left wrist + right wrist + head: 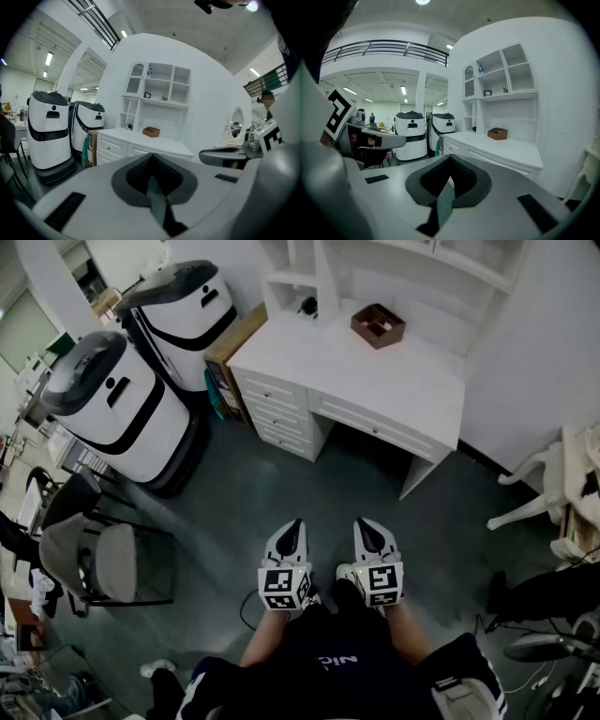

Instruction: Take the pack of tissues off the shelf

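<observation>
White wooden shelving [171,84] over the far white desk [403,371] stands well apart from you, and no tissue pack is identifiable there, so you could grab the small brown open box [378,325] instead. Your left gripper [293,529] and right gripper [367,527] are closed tight and empty; arriving like that would shove things.

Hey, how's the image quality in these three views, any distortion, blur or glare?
Head view: evenly lit, sharp on the white desk, edges slightly smeared. Left gripper view: strong fisheye with dark corners, the wall behind the shelf unit bulges, a ceiling light glares. Right gripper view: same fisheye, the balcony railing curves.
</observation>
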